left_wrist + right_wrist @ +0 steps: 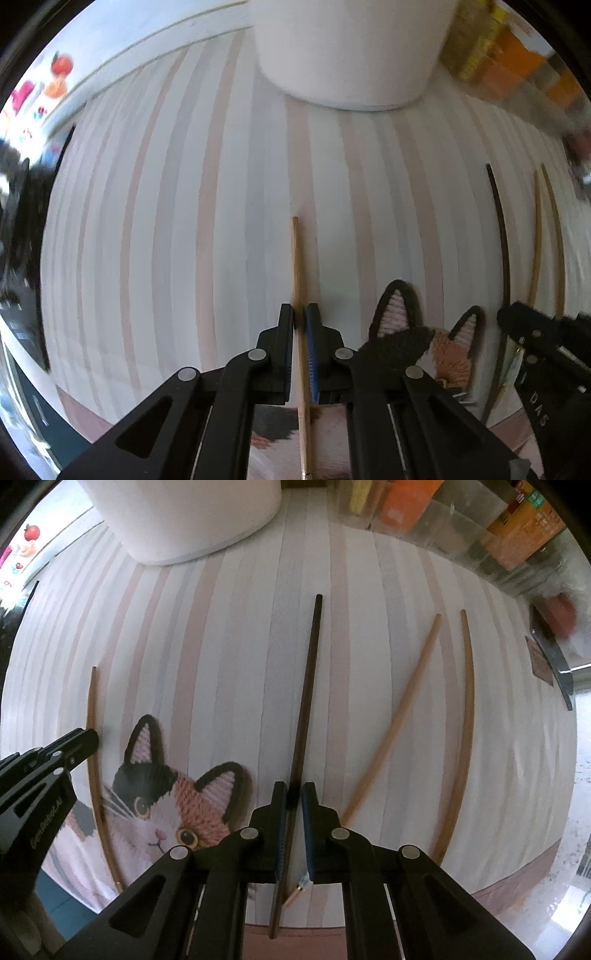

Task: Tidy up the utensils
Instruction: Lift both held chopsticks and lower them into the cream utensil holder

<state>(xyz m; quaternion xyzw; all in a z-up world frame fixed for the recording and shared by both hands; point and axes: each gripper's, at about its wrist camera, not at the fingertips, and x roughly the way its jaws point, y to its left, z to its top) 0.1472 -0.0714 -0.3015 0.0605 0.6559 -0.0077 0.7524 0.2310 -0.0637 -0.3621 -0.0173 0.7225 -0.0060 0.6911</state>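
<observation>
Pinching a pale chopstick (298,280), the left gripper (300,317) has its jaws nearly closed on it, just left of the cat (166,805) printed on the striped mat (229,657). Right of the cat, the right gripper (294,794) clamps a dark chopstick (308,679) the same way. Two more pale sticks (399,709) (one slanted) lie farther right; a white pot (184,517) stands beyond.

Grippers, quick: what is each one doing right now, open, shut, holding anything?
Left gripper: shut on a light wooden chopstick.
Right gripper: shut on a dark chopstick.
</observation>
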